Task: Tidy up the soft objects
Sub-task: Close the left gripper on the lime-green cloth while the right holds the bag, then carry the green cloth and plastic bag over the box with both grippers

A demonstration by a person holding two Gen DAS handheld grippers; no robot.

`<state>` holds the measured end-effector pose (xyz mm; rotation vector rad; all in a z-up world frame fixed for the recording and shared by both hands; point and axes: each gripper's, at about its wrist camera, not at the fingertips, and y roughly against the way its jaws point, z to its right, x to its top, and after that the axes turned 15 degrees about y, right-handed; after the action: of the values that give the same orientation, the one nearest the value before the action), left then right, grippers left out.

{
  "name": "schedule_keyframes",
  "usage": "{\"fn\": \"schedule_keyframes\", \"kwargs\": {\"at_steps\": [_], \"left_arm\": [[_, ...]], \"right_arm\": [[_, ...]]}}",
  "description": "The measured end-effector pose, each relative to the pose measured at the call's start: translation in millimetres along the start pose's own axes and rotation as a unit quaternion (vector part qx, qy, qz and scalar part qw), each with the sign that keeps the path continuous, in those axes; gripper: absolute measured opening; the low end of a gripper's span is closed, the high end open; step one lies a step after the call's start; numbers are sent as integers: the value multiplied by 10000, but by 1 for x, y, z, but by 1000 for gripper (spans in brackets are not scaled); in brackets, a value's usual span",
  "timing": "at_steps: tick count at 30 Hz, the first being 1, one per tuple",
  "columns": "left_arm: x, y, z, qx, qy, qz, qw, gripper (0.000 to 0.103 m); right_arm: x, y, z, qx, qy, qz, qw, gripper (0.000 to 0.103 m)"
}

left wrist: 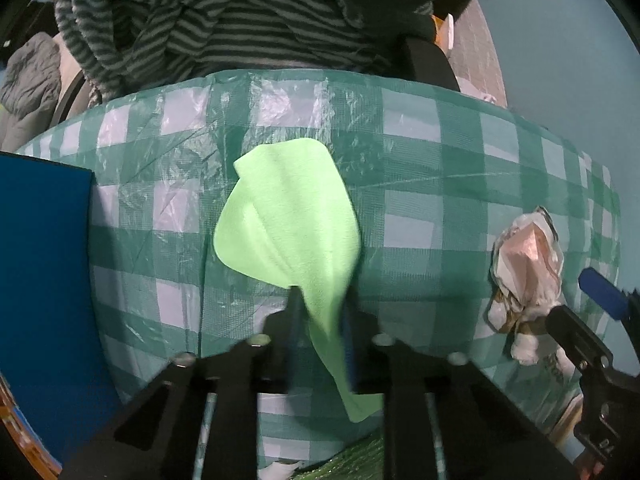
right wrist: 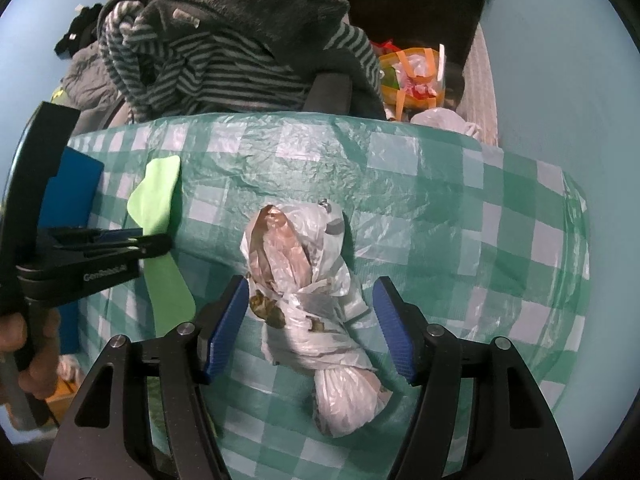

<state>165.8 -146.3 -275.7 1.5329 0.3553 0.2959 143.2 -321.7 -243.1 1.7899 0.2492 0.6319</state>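
Left tongs (left wrist: 320,320) pinch the light green cloth (left wrist: 288,216), which hangs over the green-checked worktop (left wrist: 440,184) beside a blue board (left wrist: 44,264). Further right, the right tongs (right wrist: 308,328) stand spread, their blue pads apart from the knotted plastic bag bundle (right wrist: 308,288) lying between them.

Bare tablecloth (right wrist: 460,208) right of bag bundle (right wrist: 304,280)

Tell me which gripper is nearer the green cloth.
Left. The left gripper is shut on the green cloth; the right gripper stands open around the plastic bag beside it.
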Motion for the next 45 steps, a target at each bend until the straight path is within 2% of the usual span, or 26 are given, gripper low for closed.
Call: {"fn": "schedule_keyframes", "kwargs": {"at_steps": [6, 19, 21, 22, 23, 31, 45], "left_arm": [[-7, 5, -13, -64, 50, 82, 9999, 8], [-22, 24, -34, -156, -15, 327, 9993, 8], [-25, 27, -37, -166, -31, 371, 9992, 8], [-27, 28, -38, -167, -38, 391, 9991, 8], [-28, 30, -39, -167, -45, 411, 9990, 8], [-39, 43, -48, -207, -136, 512, 9984, 8], [-53, 88, -60, -223, -535, 913, 9941, 8]], "right_arm": [[2, -10, -7, -15, 304, -223, 9993, 66], [1, -35, -18, -434, 717, -666, 9943, 66], [1, -35, -20, -509, 778, -657, 9935, 59], [1, -34, -21, -534, 804, -649, 9932, 46], [1, -34, -22, -532, 817, -643, 9932, 39], [5, -19, -28, -394, 725, -506, 9953, 37], [10, 30, -54, -380, 666, -241, 9968, 37]]}}
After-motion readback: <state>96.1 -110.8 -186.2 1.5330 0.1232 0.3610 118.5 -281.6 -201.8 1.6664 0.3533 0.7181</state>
